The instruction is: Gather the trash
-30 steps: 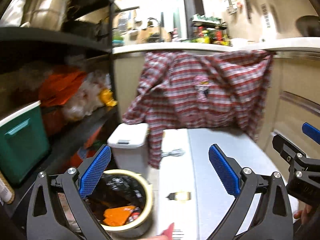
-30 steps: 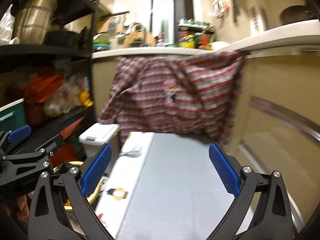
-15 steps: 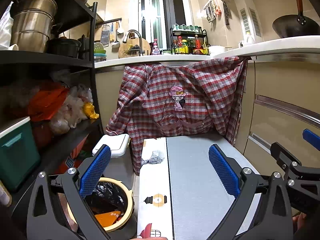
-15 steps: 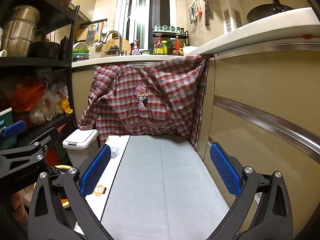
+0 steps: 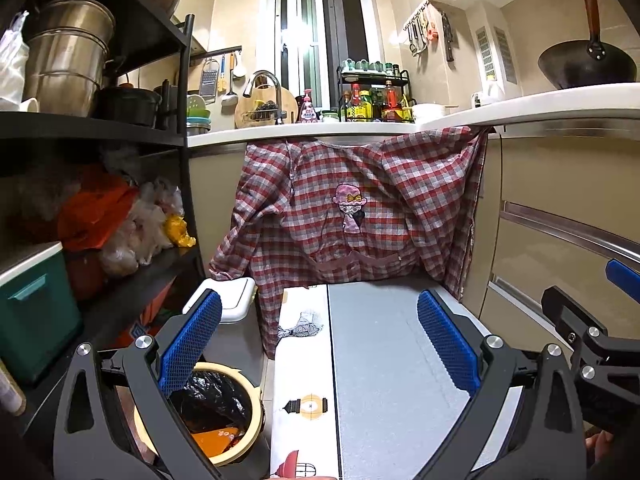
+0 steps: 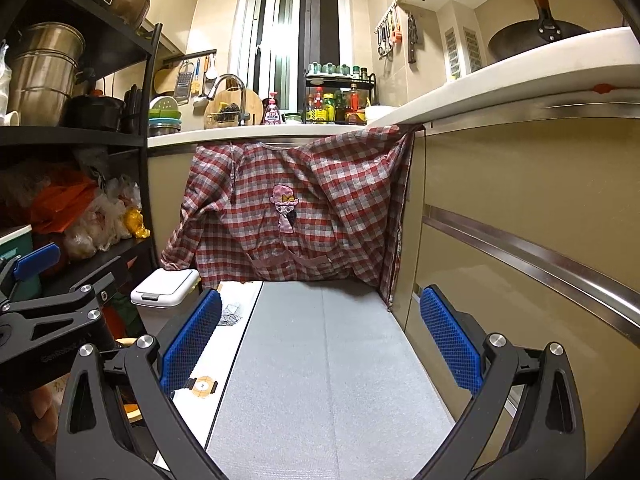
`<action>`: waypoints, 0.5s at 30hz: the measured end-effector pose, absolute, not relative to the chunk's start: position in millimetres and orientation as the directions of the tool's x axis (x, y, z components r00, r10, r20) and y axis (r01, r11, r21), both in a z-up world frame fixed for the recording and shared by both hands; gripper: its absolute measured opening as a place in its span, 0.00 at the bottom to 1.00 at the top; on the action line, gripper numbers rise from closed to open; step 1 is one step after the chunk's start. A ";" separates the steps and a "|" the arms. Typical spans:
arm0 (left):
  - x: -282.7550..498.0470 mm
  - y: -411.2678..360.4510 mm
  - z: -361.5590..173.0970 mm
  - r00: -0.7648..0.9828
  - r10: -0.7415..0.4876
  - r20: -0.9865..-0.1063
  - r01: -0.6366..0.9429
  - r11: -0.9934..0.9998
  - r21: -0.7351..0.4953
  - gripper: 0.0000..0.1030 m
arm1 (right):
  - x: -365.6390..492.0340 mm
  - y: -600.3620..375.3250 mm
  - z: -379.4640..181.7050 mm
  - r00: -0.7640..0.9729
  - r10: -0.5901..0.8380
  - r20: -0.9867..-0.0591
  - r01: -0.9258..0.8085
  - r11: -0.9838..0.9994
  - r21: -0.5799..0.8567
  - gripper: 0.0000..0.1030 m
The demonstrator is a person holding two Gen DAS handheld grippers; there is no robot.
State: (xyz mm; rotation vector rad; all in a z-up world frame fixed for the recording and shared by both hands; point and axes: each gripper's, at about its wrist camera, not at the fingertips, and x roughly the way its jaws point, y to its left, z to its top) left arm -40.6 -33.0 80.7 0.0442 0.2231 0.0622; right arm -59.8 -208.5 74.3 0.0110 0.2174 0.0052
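Left wrist: left gripper (image 5: 318, 344) spread wide, empty, above the grey mat (image 5: 384, 360); bin (image 5: 224, 412) with black liner and orange trash sits just left of the mat, under the left finger. Right wrist: right gripper (image 6: 320, 340) also wide apart, empty, over the mat (image 6: 320, 380); bin mostly hidden behind left gripper (image 6: 48, 320).

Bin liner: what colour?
Black, inside the cream-rimmed bin; clearest in the left wrist view.
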 end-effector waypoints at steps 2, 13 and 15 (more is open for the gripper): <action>-41.3 -33.1 81.0 0.974 0.066 -0.218 -0.056 0.997 0.051 0.93 | -61.0 -208.6 75.0 0.976 0.006 -0.216 -0.003 1.000 0.012 0.95; -46.9 -40.2 85.6 0.978 0.067 -0.199 -0.056 0.997 0.060 0.93 | -68.5 -211.4 81.6 0.980 0.010 -0.200 -0.008 1.000 0.011 0.95; -47.6 -40.5 87.0 0.978 0.065 -0.196 -0.055 0.997 0.057 0.93 | -69.6 -210.6 81.9 0.980 0.008 -0.200 -0.007 1.000 0.009 0.95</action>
